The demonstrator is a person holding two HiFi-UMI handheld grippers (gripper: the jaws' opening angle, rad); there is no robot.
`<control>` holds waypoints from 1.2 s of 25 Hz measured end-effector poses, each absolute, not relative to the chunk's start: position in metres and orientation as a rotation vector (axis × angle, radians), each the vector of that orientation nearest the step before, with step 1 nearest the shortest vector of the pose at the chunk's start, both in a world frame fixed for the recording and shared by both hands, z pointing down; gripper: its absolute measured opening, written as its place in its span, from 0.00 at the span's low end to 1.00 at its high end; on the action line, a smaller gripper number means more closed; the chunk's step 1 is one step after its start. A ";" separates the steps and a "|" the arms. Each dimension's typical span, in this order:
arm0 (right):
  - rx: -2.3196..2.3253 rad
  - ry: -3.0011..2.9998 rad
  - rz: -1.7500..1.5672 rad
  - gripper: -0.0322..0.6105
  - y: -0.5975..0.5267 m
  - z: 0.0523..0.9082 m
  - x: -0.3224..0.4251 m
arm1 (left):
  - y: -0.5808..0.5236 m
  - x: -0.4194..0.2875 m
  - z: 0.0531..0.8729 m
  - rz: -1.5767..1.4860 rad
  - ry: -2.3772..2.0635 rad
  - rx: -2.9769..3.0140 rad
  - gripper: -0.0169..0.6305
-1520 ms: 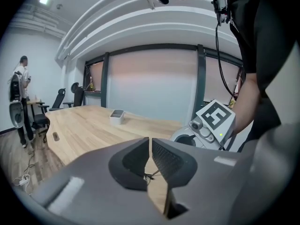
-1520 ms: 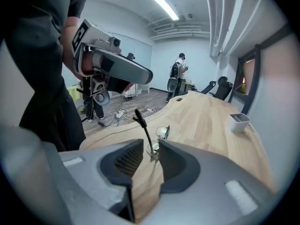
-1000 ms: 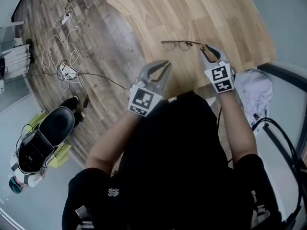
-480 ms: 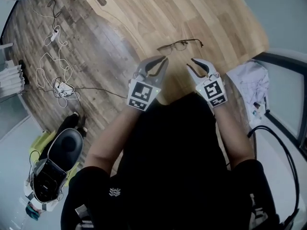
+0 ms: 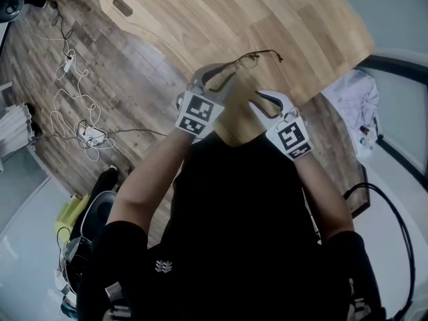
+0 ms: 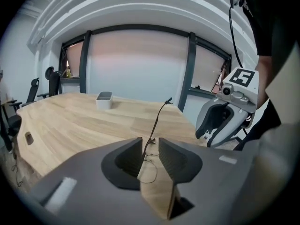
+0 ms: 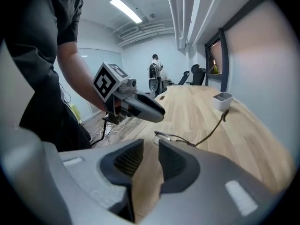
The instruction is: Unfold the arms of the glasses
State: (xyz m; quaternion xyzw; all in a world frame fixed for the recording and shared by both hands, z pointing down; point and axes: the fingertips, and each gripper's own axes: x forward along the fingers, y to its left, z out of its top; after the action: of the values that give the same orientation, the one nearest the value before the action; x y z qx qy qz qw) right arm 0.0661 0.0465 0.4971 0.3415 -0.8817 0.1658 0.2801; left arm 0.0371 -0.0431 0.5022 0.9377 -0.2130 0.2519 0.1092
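Observation:
Thin wire-rimmed glasses (image 5: 249, 59) lie near the front edge of the wooden table (image 5: 200, 12), one arm stretched out to the right. My left gripper (image 5: 227, 72) is at their left lens. In the left gripper view its jaws are opening, the lens rim (image 6: 149, 159) stands in the gap and the pads are not pressing on it. The arm (image 6: 159, 118) runs away from the left gripper (image 6: 150, 146). My right gripper (image 5: 262, 97) hovers just short of the glasses, open, nothing between its fingers. The right gripper view shows the glasses (image 7: 176, 137) beyond the right gripper (image 7: 151, 149).
A small grey tray (image 6: 104, 99) sits further along the table. The table's curved edge runs right beside both grippers. Cables (image 5: 73, 105) trail on the plank floor at left. A white cloth (image 5: 351, 102) lies at right. A person (image 7: 154, 71) stands far off.
The left gripper has moved forward and down onto the glasses' left lens. The right gripper has drawn back leftward from the arm's tip, and the glasses have swung slightly.

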 end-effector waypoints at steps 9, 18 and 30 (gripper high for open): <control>0.936 -2.307 0.579 0.19 0.024 0.534 0.103 | -0.063 0.059 0.548 0.906 -0.540 2.692 0.21; 0.916 -2.290 0.670 0.19 0.024 0.556 0.108 | -0.076 0.081 0.579 1.083 -0.498 2.691 0.12; 0.941 -2.282 0.697 0.19 0.015 0.556 0.118 | -0.067 0.083 0.588 1.113 -0.439 2.686 0.08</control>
State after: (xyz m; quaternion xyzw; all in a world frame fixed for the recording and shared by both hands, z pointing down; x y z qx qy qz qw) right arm 0.1175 0.0153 0.5557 0.3518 -0.8530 0.2604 0.2843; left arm 0.0832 -0.0675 0.5884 0.9088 -0.1485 0.3766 0.1006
